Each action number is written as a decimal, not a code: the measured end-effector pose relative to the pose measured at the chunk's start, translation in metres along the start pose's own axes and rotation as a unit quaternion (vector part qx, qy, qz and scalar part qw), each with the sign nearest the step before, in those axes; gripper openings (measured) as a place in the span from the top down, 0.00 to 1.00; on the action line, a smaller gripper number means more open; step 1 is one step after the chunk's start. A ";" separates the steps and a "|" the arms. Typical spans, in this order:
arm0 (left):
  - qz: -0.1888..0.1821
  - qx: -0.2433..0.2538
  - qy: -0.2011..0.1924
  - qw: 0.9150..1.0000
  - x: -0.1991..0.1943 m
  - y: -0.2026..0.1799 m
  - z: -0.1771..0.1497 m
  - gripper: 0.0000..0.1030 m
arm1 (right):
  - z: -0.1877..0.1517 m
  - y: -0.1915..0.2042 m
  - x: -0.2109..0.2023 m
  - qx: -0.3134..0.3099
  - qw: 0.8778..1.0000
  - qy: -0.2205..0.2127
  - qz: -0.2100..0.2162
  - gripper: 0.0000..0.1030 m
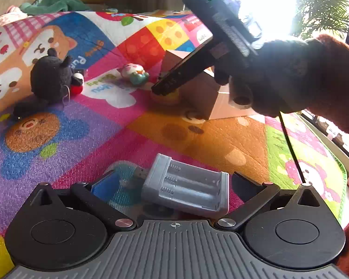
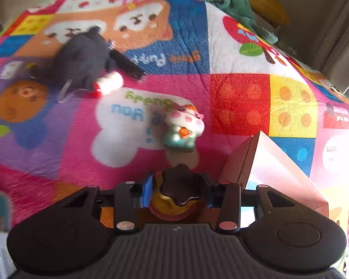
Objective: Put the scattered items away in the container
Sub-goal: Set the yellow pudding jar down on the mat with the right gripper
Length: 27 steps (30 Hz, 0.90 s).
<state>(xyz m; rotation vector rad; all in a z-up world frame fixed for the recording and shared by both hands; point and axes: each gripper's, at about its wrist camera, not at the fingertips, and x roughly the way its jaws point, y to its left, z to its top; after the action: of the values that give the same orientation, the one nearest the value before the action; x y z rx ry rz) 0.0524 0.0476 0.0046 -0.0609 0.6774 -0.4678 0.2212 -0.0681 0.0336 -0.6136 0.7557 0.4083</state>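
Note:
In the right wrist view my right gripper (image 2: 178,186) is shut on a small yellow toy with a dark brown top (image 2: 176,197); both pads touch its sides. It sits on the play mat just left of the pink-and-white box (image 2: 267,162). The left wrist view shows this gripper (image 1: 161,89) angled down onto the yellow toy (image 1: 168,97) beside the box (image 1: 204,97), held by a gloved hand. My left gripper (image 1: 174,181) stands open over a grey battery charger (image 1: 186,186) lying on the mat between its fingers, which do not press it.
A black plush (image 1: 51,79) with a red-and-white piece (image 1: 78,83) lies at the left. A small cow figurine (image 1: 135,73) lies between plush and box. A USB stick (image 1: 140,173) rests beside the charger. Green cloth (image 1: 53,0) lies beyond the mat; a window ledge runs along the right.

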 end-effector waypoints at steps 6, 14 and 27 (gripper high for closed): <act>-0.002 -0.002 0.000 1.000 0.000 0.000 0.000 0.00 | -0.048 0.008 -0.083 0.026 0.996 -0.057 0.066 0.62; 0.022 0.025 0.011 0.999 0.004 -0.009 -0.001 0.00 | -0.144 -0.010 -0.141 0.099 0.993 -0.058 0.024 0.62; 0.085 0.080 0.037 0.992 0.012 -0.031 -0.004 0.00 | -0.243 -0.042 -0.149 0.301 0.947 -0.115 -0.013 0.20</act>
<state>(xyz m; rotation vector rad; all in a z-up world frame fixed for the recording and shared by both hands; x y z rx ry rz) 0.0455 0.0149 0.0007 0.1654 0.7095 -0.3596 0.0212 -0.2756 0.0208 0.0007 0.6046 0.2003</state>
